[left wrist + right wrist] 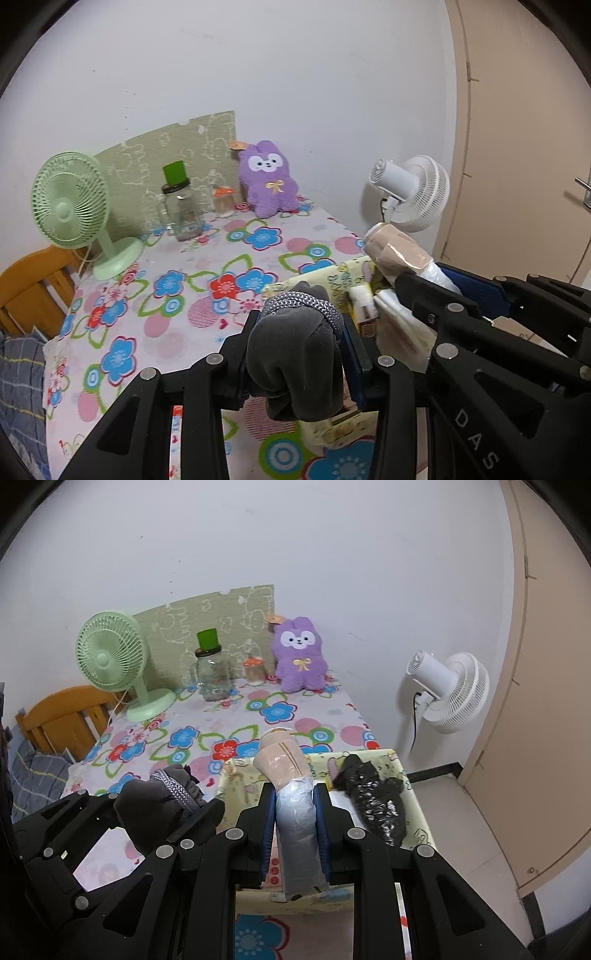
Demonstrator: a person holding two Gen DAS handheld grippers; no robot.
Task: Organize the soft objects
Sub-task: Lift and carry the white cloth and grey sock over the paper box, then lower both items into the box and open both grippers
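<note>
My left gripper (301,332) is shut on a dark grey fleece glove with a knit cuff (295,354), held above the floral tablecloth (184,295); the glove also shows in the right wrist view (159,805). My right gripper (294,801) is shut on a beige stocking roll in clear plastic wrap (291,794), held over a yellow patterned storage box (402,771). The roll also shows in the left wrist view (399,254). A black plastic-wrapped bundle (373,797) lies inside the box. A purple plush toy (299,661) sits at the table's back.
A green desk fan (110,661), a glass jar with a green cup on it (212,668) and a small orange-lidded jar (254,670) stand along the back. A white floor fan (450,690) stands right of the table, near a beige door (546,701). A wooden chair (59,716) is at left.
</note>
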